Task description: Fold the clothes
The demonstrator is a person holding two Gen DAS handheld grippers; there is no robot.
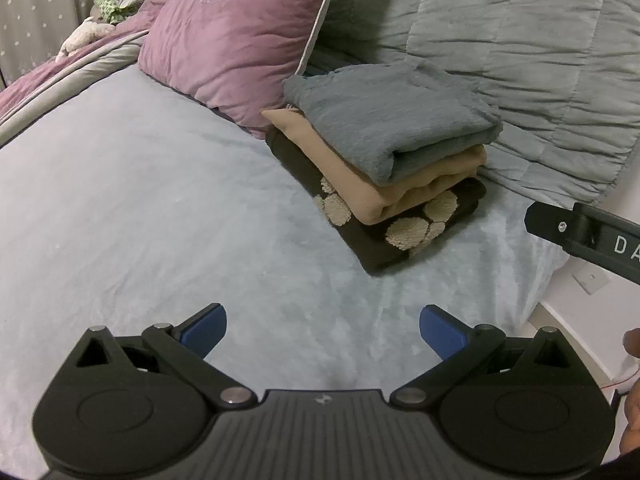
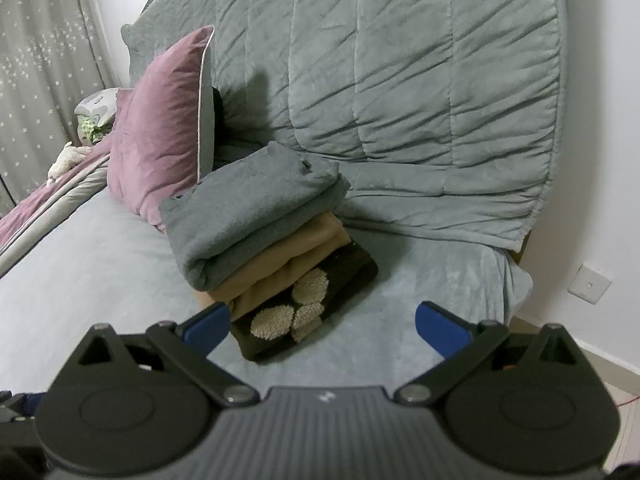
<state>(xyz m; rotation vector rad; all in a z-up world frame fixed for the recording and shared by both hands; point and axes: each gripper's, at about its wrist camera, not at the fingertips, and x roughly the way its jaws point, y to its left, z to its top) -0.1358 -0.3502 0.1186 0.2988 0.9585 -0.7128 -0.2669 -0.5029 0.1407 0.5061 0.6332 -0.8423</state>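
Three folded clothes lie stacked on the pale blue bed sheet (image 1: 120, 208): a grey fleece piece (image 1: 392, 120) on top, a tan one (image 1: 352, 176) under it, and a dark brown one with cream flower patches (image 1: 400, 236) at the bottom. The right wrist view shows the same stack: grey (image 2: 248, 216), tan (image 2: 288, 264), dark brown (image 2: 304, 320). My left gripper (image 1: 323, 330) hovers open over bare sheet, short of the stack. My right gripper (image 2: 323, 326) is open too, its left blue finger (image 2: 208, 330) close beside the stack's near corner, holding nothing.
A mauve pillow (image 1: 236, 40) leans behind the stack, against a grey quilted cover (image 1: 520, 40) on the headboard. The right gripper's black body (image 1: 588, 236) enters the left view at the right edge. A white wall with a socket plate (image 2: 590, 284) borders the bed's right side.
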